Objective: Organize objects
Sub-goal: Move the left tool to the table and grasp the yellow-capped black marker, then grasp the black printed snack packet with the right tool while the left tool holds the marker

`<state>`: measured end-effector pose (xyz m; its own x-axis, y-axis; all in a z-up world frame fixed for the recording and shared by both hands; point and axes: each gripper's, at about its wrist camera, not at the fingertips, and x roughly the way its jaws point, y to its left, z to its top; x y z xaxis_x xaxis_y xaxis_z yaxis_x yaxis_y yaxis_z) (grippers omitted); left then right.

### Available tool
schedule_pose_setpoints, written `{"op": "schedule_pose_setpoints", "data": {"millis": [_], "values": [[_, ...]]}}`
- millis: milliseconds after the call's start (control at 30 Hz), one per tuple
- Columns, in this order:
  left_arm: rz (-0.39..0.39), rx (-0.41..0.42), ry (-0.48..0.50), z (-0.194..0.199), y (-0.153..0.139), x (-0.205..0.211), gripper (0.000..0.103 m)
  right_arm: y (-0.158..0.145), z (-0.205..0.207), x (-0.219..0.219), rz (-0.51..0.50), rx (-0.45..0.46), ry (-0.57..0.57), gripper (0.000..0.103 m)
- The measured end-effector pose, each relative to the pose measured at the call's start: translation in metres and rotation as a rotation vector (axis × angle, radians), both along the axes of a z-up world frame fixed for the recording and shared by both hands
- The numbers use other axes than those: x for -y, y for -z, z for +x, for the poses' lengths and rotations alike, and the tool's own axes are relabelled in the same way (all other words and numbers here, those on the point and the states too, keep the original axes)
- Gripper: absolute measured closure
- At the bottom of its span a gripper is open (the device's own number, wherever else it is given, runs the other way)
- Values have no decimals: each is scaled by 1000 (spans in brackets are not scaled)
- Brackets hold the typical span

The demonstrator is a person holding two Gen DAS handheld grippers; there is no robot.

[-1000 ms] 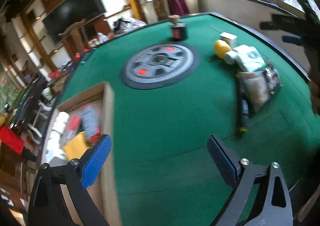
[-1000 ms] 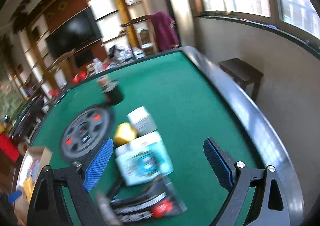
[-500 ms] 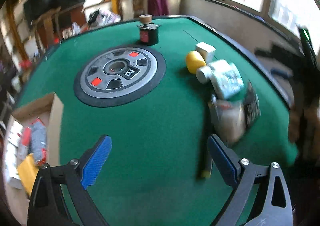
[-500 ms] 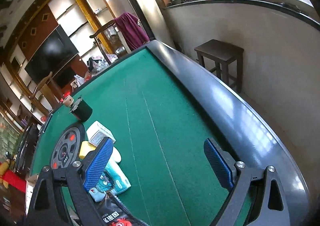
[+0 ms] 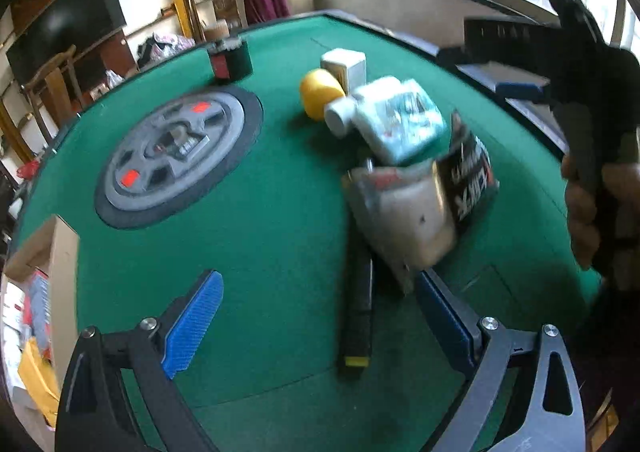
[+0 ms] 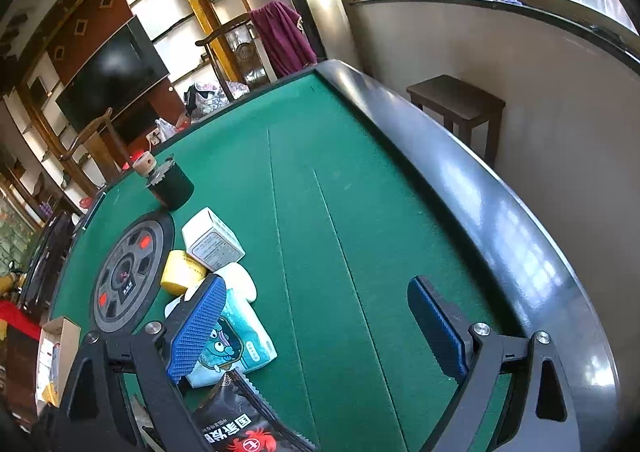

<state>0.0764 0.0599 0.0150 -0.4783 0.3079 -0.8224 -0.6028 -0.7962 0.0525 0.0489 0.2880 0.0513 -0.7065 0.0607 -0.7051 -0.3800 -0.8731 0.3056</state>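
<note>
Your pile of loose items sits on the right half of the green desk [image 5: 280, 192]: a pale pouch [image 5: 404, 212] nearest you, a black snack packet [image 5: 470, 180] against it, a tissue pack [image 5: 404, 124] behind, then a yellow roll [image 5: 320, 96] and a small white box [image 5: 346, 64], with a black marker [image 5: 358, 316] lying in front. Over the last second your left tongs [image 5: 316, 324] have swung away from the cardboard box [image 5: 60, 252] at the desk's left edge and closed in on the pile, so the pouch and marker now lie just ahead of the pads; it looks like you are lining up a pick there. The view is blurred, so you are likely still moving. Those tongs are wide apart and hold nothing, though the right pad sits very near the pouch's corner; contact cannot be told. Your right tongs [image 6: 320, 324] have turned off the pile toward bare felt; they too stand wide apart and empty, the left pad overlapping the tissue pack [image 6: 236, 340] in view only.
</note>
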Motion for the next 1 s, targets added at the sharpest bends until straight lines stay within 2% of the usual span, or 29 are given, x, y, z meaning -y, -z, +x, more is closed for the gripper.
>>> {"op": "schedule_pose_setpoints", "data": {"millis": [67, 100, 133, 200, 300, 567, 600, 633, 700, 733, 767, 800, 833, 867, 1000], "values": [[-5, 15, -2, -4, 4, -1, 17, 1, 0, 0, 0, 2, 0, 8], [1, 23, 6, -6, 5, -3, 36, 1, 0, 1, 2, 3, 0, 8], [21, 37, 26, -9, 5, -6, 62, 1, 0, 1, 5, 3, 1, 8], [28, 33, 29, -11, 7, -9, 88, 1, 0, 1, 9, 8, 5, 8], [48, 49, 24, -13, 6, -2, 89, 3, -1, 0, 10, 15, 9, 8], [-4, 73, -63, -2, 2, 54, 87, 7, -5, 2, 2, 36, -4, 8], [-10, 65, -64, -2, 2, 53, 72, 8, -7, 3, 6, 40, -9, 8], [-18, 53, -70, -4, 2, 49, 51, 8, -7, 5, 9, 43, -13, 8], [-19, 32, -61, -8, 4, 35, 36, 8, -8, 9, 25, 42, -28, 8], [-19, 28, -53, -11, 7, 29, 36, 8, -8, 11, 32, 39, -35, 8], [6, 10, -50, -13, 8, 23, 36, 7, -8, 13, 39, 29, -48, 8], [18, 8, -47, -16, 10, 21, 42, 6, -8, 15, 42, 19, -57, 8], [41, 25, -37, -18, 9, 21, 72, 5, -7, 16, 42, 10, -65, 8], [37, 26, -39, -17, 7, 23, 86, 4, -6, 18, 35, -8, -83, 8], [96, 43, -74, -7, -5, 58, 89, 4, -7, 24, 23, -35, -119, 8]]}}
